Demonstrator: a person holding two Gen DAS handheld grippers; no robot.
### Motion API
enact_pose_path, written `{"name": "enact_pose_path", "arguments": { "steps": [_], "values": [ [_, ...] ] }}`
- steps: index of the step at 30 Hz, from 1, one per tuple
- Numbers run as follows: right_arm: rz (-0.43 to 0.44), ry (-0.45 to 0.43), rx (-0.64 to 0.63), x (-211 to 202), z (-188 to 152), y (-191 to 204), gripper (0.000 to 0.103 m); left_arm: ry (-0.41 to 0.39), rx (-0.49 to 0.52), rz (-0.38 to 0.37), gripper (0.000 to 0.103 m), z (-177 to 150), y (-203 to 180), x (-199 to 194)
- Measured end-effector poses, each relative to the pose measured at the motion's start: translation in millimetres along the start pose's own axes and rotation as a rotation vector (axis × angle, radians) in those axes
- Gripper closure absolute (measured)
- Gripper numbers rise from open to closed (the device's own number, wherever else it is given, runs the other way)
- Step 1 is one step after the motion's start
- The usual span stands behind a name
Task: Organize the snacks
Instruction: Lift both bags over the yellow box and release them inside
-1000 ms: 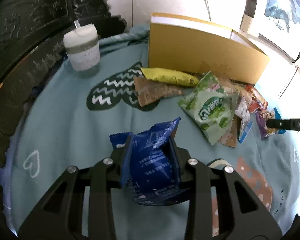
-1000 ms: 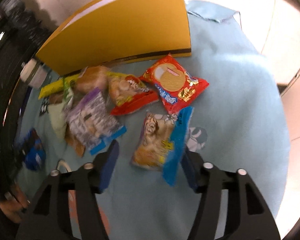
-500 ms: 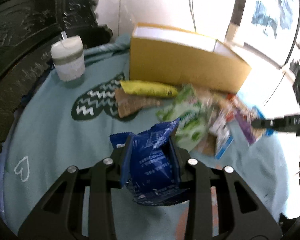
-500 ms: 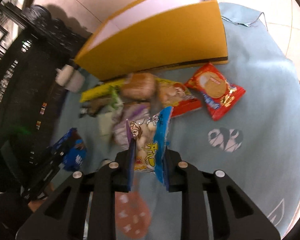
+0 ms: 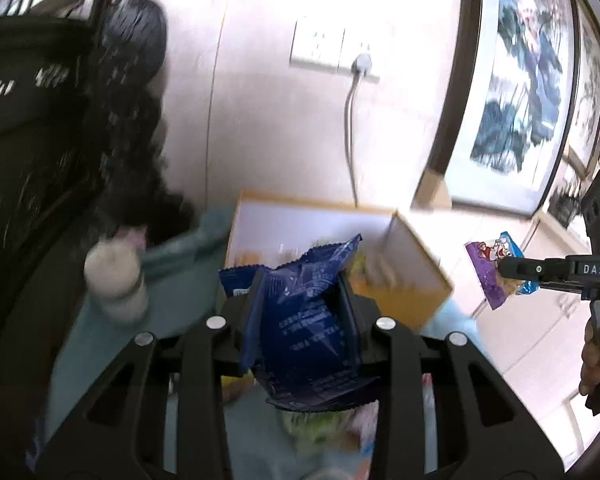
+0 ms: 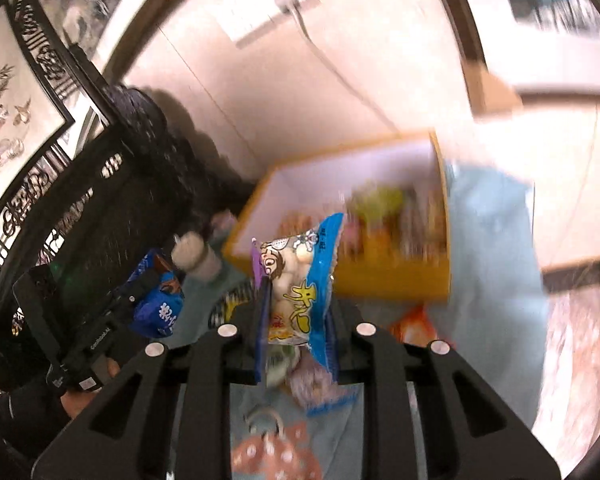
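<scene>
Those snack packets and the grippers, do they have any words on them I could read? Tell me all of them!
"DAS": white letters on the right gripper, seen from the left wrist camera; the word runs on out of view.
Blue packet in the left gripper: white print, too blurred to read.
Cartoon packet in the right gripper: big yellow characters, too blurred to read.
Left gripper's side label: too small to read.

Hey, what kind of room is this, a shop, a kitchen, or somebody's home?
Most likely a home living or dining room. Framed ink paintings hang on the wall, a dark carved wooden screen stands at one side, and the table wears a light blue patterned cloth.
</scene>
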State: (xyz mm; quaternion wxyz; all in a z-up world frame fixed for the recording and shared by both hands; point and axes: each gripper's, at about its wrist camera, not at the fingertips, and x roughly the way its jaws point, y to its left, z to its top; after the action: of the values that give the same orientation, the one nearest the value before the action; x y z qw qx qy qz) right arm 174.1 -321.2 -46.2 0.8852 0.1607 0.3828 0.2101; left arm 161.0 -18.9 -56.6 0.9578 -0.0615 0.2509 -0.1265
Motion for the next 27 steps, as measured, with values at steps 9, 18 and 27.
{"name": "enact_pose_path", "arguments": {
  "steps": [9,18,27],
  "values": [
    [-0.085,-0.086,-0.077,18.3,99.5,6.4,0.079,-0.077,0.094,-0.001,0.069,101.3,-29.5,56.0],
    [-0.297,0.079,-0.059,96.8,108.6,-29.2,0.048,0.162,0.182,0.108,0.031,105.0,-40.9,147.5],
    [-0.314,0.126,-0.116,74.3,43.4,-45.2,0.033,0.129,0.175,0.087,0.022,34.4,-12.5,96.5]
  ]
}}
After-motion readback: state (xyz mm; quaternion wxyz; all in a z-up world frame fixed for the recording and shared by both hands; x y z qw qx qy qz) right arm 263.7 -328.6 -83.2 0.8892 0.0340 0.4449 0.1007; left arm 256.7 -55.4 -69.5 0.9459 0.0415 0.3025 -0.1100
